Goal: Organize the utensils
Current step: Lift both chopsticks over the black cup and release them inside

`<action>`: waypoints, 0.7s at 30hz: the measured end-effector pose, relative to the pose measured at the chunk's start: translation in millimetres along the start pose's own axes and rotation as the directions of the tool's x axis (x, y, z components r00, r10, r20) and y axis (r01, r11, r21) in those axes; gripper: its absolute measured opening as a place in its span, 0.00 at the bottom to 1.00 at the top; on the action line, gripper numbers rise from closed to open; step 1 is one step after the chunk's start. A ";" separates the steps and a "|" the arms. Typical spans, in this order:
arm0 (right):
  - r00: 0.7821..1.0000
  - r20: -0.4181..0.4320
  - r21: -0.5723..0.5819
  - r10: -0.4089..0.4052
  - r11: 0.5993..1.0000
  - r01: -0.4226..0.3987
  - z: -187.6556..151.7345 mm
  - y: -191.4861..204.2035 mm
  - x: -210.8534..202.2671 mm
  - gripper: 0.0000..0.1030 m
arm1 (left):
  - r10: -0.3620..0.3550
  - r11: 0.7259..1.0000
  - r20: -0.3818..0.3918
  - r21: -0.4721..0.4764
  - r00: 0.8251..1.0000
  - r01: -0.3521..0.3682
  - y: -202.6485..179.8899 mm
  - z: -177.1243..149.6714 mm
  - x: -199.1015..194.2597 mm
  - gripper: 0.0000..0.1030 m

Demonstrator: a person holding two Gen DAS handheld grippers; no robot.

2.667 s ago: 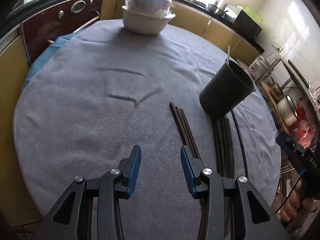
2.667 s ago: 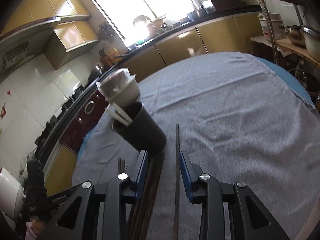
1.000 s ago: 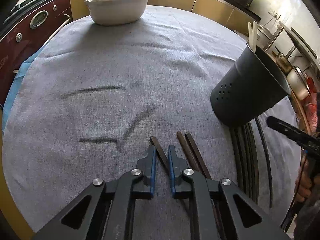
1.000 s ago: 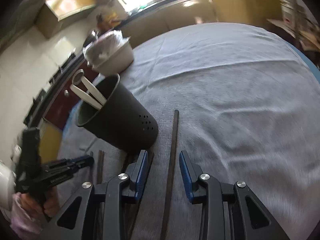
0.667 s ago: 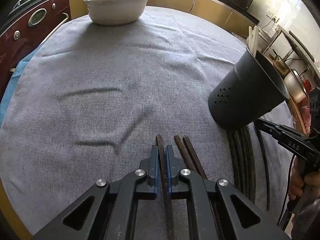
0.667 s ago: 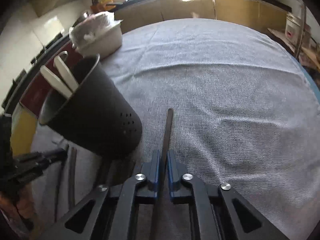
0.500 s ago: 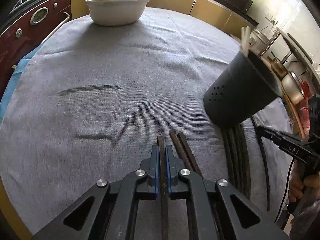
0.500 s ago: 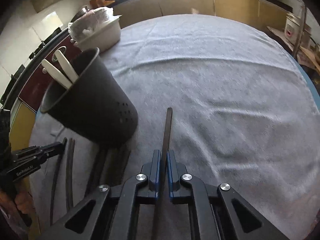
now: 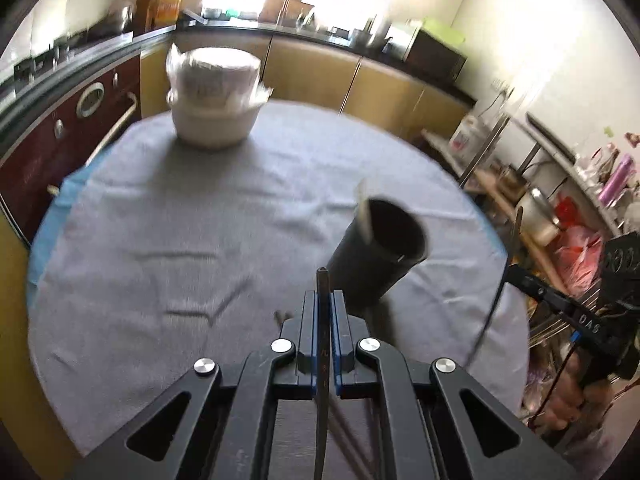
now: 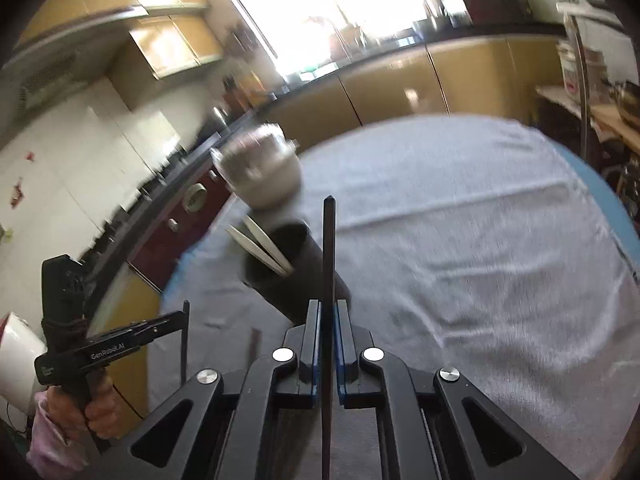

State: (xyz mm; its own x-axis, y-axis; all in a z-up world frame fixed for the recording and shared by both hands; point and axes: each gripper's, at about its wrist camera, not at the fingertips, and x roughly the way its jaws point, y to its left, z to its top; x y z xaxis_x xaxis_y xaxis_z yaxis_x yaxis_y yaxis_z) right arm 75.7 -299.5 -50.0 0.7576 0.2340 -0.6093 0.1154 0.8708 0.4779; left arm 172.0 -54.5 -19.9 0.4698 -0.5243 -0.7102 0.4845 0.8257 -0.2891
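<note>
Above the table (image 9: 160, 240), both fingers now grip one chopstick each (image 9: 322, 292) (image 10: 329, 256), lifted since earlier.

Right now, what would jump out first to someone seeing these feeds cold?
Each gripper is clamped on a dark chopstick: the left gripper on one and the right gripper on another, both poking forward past the fingers. Just beyond them stands the black utensil holder on the grey tablecloth, with pale utensils leaning inside. A covered white bowl sits at the table's far edge.
</note>
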 end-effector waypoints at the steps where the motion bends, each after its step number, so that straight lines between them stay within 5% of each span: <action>1: 1.000 0.024 -0.004 0.004 1.000 -0.004 2.1 3.5 -6.9 0.06 | -0.006 1.000 0.018 0.005 1.000 0.006 -4.4 2.9 -4.1 0.06; 21: 0.958 0.287 -0.057 0.020 0.998 -0.004 52.5 64.8 -55.9 0.06 | -0.086 0.996 0.247 0.049 0.965 0.077 -59.9 69.7 -67.3 0.05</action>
State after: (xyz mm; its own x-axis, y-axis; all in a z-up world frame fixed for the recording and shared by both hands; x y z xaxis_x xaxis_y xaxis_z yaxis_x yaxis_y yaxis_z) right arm 74.5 -278.9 48.3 0.9121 0.1177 -0.3926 0.0756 0.8931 0.4434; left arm 162.8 -83.2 89.9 0.5942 -0.6288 -0.5016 0.5546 0.7719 -0.3108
